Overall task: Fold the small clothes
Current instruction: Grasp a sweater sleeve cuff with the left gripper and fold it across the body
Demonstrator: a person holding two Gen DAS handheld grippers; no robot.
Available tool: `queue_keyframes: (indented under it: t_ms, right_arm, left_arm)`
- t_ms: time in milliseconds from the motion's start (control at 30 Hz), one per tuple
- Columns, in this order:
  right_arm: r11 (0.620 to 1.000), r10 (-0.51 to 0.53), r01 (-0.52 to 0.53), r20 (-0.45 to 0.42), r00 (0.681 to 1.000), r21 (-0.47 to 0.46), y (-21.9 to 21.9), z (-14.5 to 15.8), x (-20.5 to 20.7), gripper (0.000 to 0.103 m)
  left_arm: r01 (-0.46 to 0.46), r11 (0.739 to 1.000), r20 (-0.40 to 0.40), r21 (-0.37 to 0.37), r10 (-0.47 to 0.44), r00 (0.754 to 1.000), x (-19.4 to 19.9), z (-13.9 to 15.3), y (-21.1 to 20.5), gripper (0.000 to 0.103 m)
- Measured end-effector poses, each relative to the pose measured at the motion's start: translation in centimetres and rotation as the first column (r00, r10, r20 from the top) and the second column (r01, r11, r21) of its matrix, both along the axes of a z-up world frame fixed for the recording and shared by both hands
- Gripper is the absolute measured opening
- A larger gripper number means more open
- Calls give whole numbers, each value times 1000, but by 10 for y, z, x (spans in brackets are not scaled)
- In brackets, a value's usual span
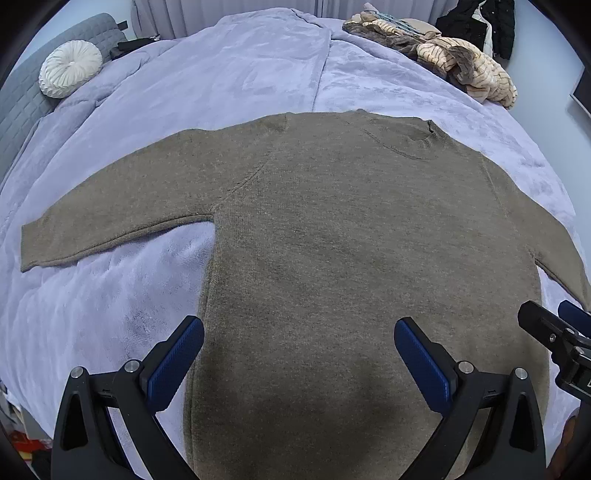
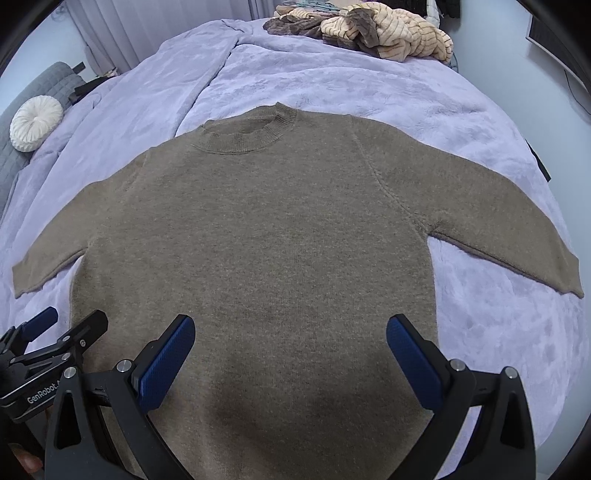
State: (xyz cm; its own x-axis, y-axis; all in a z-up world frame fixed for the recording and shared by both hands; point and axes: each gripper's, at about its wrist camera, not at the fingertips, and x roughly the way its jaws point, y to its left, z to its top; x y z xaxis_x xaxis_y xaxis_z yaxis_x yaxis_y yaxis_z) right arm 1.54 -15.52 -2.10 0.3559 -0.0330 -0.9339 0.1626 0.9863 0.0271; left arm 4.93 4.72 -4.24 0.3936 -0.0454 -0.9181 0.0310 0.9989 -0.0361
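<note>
Even, soft, cool-toned light, no glare. Both grippers throw a soft dark shadow on the sweater point(image 1: 332, 240) near the bottom centre of each view. Focus is sharp throughout. Strong fisheye bulge bends the bedspread point(image 2: 369, 85); black vignette in the corners.

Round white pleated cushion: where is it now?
The round white pleated cushion sits far left in both wrist views, against the grey quilted headboard beside the lavender blanket.

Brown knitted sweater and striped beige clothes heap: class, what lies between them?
Only bare lilac plush blanket separates sweater from heap, in both views.
</note>
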Motion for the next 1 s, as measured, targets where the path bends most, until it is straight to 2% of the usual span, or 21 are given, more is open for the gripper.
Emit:
queue_keyframes:
  t_ms: [100,367,567,667,733,800,867,933,1000]
  right_arm:
    - [1000,-1,1,-3,1000,27,6,-3,6,103]
    - [999,49,-49,-19,999,20,39,-10,21,103]
    - [991,121,-120,0,993,65,75,-20,30,103]
    - [984,170,-168,-13,985,62,97,-27,34,103]
    - [978,200,-199,-21,979,54,111,-30,37,103]
    - [973,228,-226,-31,973,51,122,-32,40,103]
    - [969,245,-243,-41,969,48,130,-36,44,103]
    - [967,253,-251,-48,966,51,137,-39,48,103]
    - [965,259,-256,-57,964,50,143,-42,51,103]
  left_arm:
    - [-14,1000,-5,-2,14,1000,5,-2,10,103]
    - [-99,994,-8,-41,99,995,21,-12,59,103]
    - [-174,983,21,-54,176,984,35,-19,122,103]
    - [-243,966,65,-89,250,966,41,-24,167,103]
    - [-309,941,70,-139,321,945,42,-34,205,103]
    - [-378,902,52,-211,396,917,42,-47,239,103]
    - [-451,836,22,-312,481,876,40,-62,273,103]
    - [-473,777,8,-416,523,852,42,-71,295,103]
    - [-469,758,17,-454,533,846,50,-72,306,103]
